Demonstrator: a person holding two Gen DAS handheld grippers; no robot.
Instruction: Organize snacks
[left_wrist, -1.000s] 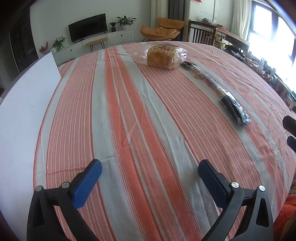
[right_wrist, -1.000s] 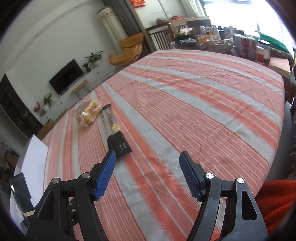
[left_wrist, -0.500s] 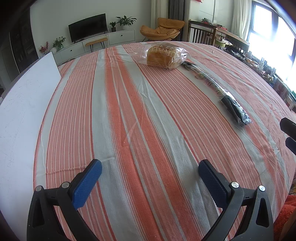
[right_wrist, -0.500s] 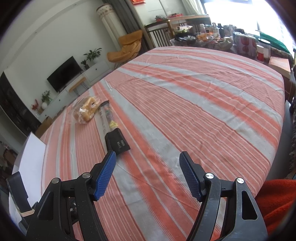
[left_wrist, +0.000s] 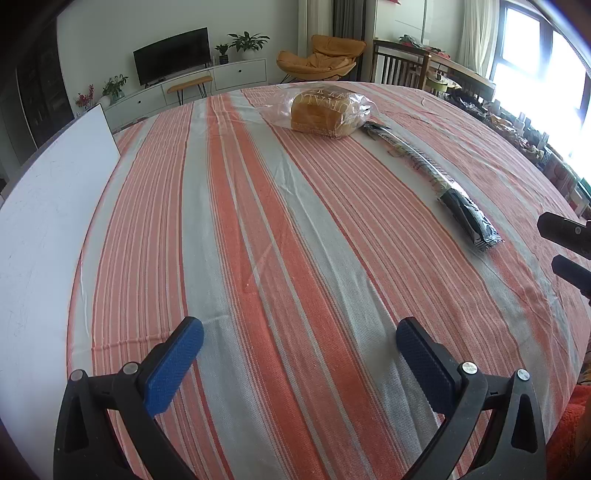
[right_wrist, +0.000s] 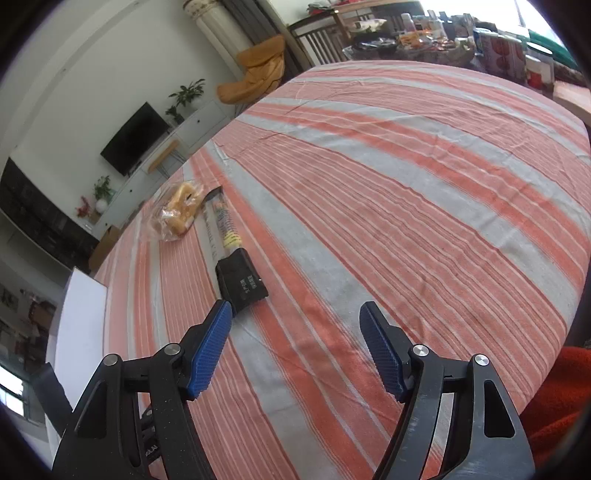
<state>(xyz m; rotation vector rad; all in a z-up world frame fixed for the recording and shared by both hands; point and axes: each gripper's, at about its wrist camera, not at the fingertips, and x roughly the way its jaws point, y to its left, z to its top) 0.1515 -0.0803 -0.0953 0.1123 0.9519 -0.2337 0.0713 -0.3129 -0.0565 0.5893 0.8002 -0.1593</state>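
I have the bench (left_wrist: 258, 221) under its orange-and-grey striped cloth filling both views, with a white board (left_wrist: 48, 206) lying along its left edge. Of the snacks, the bagged loaf of bread (left_wrist: 325, 114) sits far across the bench, and just beside it starts the long cracker sleeve (right_wrist: 229, 251), clear along most of its length with a dark wrapped end. That sleeve's long axis runs away from me toward the loaf, dark end nearest. My right hand-held gripper (right_wrist: 295, 317) is the closer one: the dark end lies just ahead and slightly left of it, almost at the left fingertip, so I judge a small leftward shift would centre the sleeve between the pads (right_wrist: 380, 343). Its jaws are spread wide and hold nothing. My left hand-held gripper (left_wrist: 299, 332) is also spread and empty, over bare cloth, with both snacks well apart from it, ahead and to the right.
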